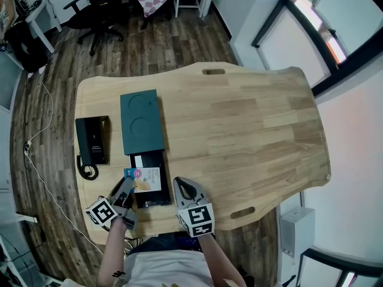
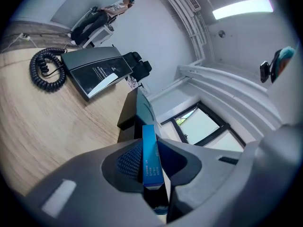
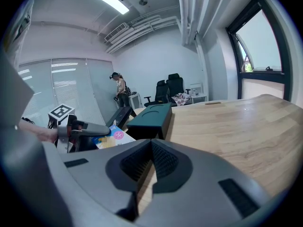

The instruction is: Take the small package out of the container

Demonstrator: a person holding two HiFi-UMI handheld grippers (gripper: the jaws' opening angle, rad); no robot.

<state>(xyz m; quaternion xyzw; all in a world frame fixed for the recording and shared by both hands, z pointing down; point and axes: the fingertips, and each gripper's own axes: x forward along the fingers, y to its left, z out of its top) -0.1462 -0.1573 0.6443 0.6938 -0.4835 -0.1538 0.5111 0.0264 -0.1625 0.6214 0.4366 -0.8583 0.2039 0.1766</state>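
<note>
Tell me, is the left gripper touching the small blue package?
Touching. In the left gripper view the small package stands edge-on, pinched between the fingers of the left gripper.

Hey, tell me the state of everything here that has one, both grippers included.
container: open, lid off.
lid: off, lying flat beside the container.
small package: gripped by one edge, tilted over the open container.
telephone: handset on its cradle.
left gripper: shut on the small package.
right gripper: shut, nothing between its jaws.
</note>
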